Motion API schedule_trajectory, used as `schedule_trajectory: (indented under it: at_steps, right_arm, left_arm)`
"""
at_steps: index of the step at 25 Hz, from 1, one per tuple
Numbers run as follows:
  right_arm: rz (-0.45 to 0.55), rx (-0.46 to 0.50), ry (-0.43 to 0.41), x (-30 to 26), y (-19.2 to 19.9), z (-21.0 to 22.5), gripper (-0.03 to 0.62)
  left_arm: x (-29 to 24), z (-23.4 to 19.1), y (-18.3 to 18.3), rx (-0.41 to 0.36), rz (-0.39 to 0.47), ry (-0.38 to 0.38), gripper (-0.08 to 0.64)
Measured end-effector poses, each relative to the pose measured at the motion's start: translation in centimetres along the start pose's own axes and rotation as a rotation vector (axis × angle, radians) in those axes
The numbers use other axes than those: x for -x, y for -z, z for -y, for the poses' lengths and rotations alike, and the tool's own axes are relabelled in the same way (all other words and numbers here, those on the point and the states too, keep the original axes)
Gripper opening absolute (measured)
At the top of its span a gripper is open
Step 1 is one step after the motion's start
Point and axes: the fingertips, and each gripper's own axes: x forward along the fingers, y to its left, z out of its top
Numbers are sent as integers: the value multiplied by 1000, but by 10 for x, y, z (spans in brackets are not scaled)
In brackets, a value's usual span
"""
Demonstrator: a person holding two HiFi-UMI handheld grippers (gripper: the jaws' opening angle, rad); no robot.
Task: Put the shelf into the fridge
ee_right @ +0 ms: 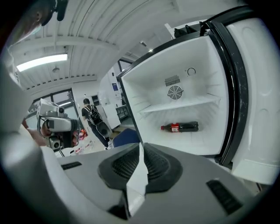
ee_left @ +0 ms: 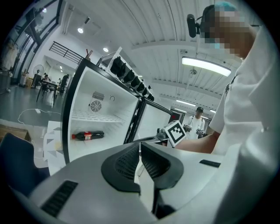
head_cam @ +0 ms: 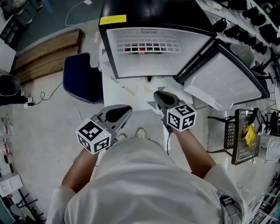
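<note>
A black fridge stands open in front of me, its door swung out to the right. Inside, a white shelf sits across the upper part; it also shows as shelf and shelf in the gripper views. Below it a cola bottle lies on its side. My left gripper and right gripper hover close to my body, short of the fridge and pointing at it. Both are shut with nothing between the pads.
A dark blue chair stands left of the fridge, with a wooden pallet beyond it. A black wire rack holding a yellow item is at the right. Another person stands in the background. Cables lie on the floor at the left.
</note>
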Motion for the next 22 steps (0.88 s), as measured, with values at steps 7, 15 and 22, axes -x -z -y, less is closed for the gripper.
schedule_trajectory:
  at_steps: [7,15,22]
  right_arm:
    - [-16,58,-8,7,12,-34,48]
    - [-4,71,-10,12,20,-62,61]
    - [5,95,3,17,27,-87,58]
  left_arm:
    - [19,-8,11,-1,-7,-10,28]
    - [43,-15,25,16,-2,-20,28]
    - [60,-12,34,5,-4,-7,28]
